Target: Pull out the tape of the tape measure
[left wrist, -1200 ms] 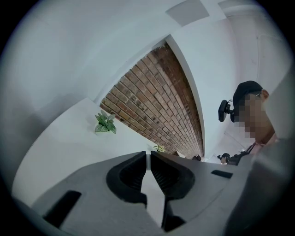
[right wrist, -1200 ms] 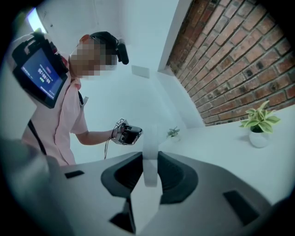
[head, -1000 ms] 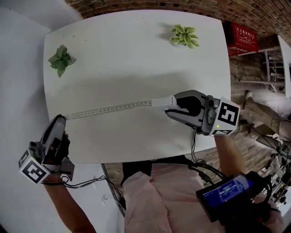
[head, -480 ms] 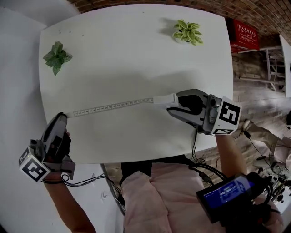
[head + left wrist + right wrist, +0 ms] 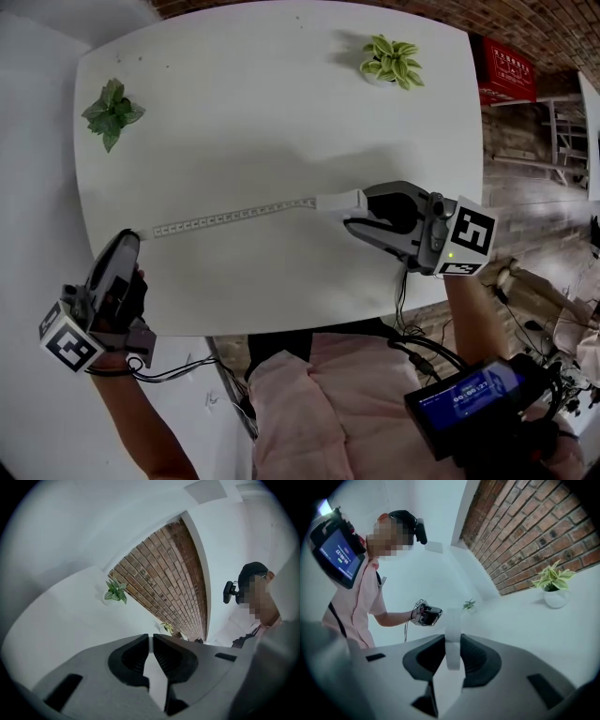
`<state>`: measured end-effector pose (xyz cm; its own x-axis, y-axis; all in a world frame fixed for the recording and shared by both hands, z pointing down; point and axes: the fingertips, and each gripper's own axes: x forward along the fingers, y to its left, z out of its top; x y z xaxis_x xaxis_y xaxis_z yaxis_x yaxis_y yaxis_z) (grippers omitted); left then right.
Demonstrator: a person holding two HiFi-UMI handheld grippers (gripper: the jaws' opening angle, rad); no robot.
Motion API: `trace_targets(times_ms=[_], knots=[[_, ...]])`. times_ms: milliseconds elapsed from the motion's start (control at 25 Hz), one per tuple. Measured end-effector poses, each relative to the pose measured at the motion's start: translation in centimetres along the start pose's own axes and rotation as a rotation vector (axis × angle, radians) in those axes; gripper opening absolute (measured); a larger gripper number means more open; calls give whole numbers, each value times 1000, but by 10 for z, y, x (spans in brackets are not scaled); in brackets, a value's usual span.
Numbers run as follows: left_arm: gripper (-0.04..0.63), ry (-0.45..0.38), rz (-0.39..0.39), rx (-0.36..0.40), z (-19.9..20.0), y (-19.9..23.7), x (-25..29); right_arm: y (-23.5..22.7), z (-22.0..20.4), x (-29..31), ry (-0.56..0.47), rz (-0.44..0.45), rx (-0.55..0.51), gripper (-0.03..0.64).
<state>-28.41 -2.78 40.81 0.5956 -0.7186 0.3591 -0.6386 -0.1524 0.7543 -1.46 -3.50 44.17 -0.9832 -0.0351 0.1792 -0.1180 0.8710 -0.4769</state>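
Note:
A pale, marked tape [image 5: 234, 217] runs low over the white table [image 5: 262, 112], stretched between my two grippers. At its right end is the white tape measure case [image 5: 339, 202]. My right gripper [image 5: 352, 210] is shut on that case, and in the right gripper view the case [image 5: 453, 630] stands clamped between the dark pads of the right gripper [image 5: 452, 638]. My left gripper [image 5: 131, 238] is at the table's left edge, shut on the tape's free end. In the left gripper view the left gripper [image 5: 151, 638] shows only a thin slit between its jaws.
Two small potted plants stand on the table, a dark green plant [image 5: 111, 108] at the far left and a pale striped plant [image 5: 392, 59] at the far right. A red crate [image 5: 506, 70] sits on the floor beyond the table's right side. A brick wall [image 5: 164, 583] backs the table.
Both grippers have sunk slightly toward the table. The tape stays stretched between them and both grips hold as before.

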Motion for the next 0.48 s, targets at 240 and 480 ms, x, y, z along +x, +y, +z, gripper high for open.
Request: trace_targets(times_ms=[240, 480], knots=[[40, 9, 1, -8, -2, 1, 2, 0, -2, 0, 9, -3, 10, 98], [40, 20, 5, -24, -8, 8, 6, -2, -7, 0, 21, -9, 22, 98]])
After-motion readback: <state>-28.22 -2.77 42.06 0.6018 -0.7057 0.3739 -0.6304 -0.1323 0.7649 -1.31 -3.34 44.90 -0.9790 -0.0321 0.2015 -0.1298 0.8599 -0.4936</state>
